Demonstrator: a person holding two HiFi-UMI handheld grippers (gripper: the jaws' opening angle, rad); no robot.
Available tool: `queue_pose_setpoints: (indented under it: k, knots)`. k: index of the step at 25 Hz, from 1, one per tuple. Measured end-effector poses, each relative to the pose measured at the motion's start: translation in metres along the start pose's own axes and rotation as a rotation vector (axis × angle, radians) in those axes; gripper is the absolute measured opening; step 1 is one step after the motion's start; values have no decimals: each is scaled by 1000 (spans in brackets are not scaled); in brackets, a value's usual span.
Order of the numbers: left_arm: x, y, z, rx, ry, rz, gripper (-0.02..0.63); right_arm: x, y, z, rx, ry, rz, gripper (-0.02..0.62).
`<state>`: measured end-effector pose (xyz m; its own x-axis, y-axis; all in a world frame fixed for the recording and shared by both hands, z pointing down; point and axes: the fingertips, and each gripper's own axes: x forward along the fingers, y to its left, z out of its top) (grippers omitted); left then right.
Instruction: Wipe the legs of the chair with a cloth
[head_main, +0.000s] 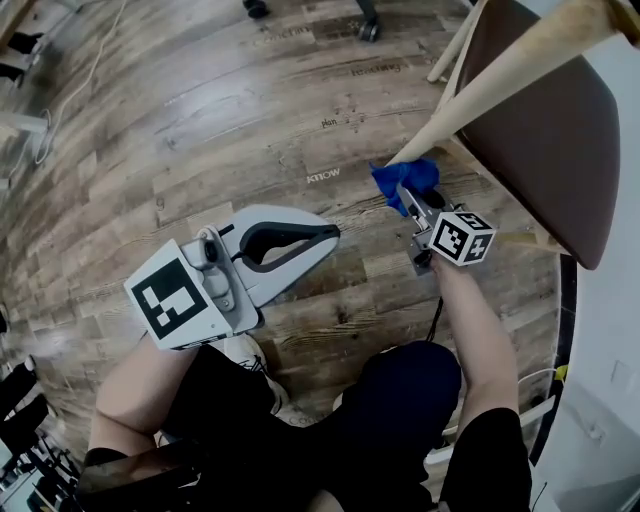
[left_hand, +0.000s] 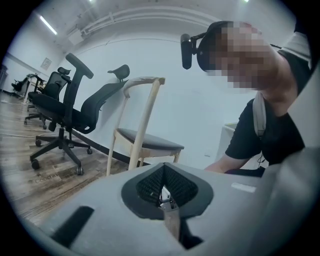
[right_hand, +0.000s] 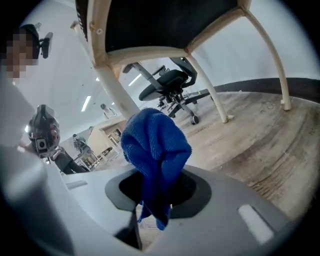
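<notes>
Fuzzy blue cloth (right_hand: 155, 145), round wooden chair leg (head_main: 470, 102)

Right gripper (head_main: 408, 196) pinches cloth (right_hand: 155, 145); left gripper (head_main: 333, 234) seemingly closed.

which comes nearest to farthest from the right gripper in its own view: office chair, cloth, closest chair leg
1. Cloth: clamped in the right gripper, centre.
2. Chair leg: just behind the cloth, to the upper left.
3. Office chair: far back, seen between the chair's legs, upper middle.

Wood-plank floor (head_main: 200, 120); wooden chair (head_main: 545, 130) and white cable (head_main: 75, 95) on it.
</notes>
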<state>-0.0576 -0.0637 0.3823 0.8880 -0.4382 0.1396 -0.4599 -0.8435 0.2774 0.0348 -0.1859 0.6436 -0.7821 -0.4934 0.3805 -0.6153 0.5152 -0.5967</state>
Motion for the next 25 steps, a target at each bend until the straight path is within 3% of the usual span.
queue_pose_setpoints:
  k: [8,12,19,25]
  knots:
    - [-15,3,-18,-73,43,19,0,40,-58,-77,71,176,-108,106]
    - [-20,5,-22,-73,58,36,0,53,-78,-99,138,242,-190,106]
    - [-25,5,-24,-67,66,41,0,60,-86,-109,172,251,-226,106]
    - [-24,-4,-18,-55,57,20,0,47,-71,-89,159,195,-199,106]
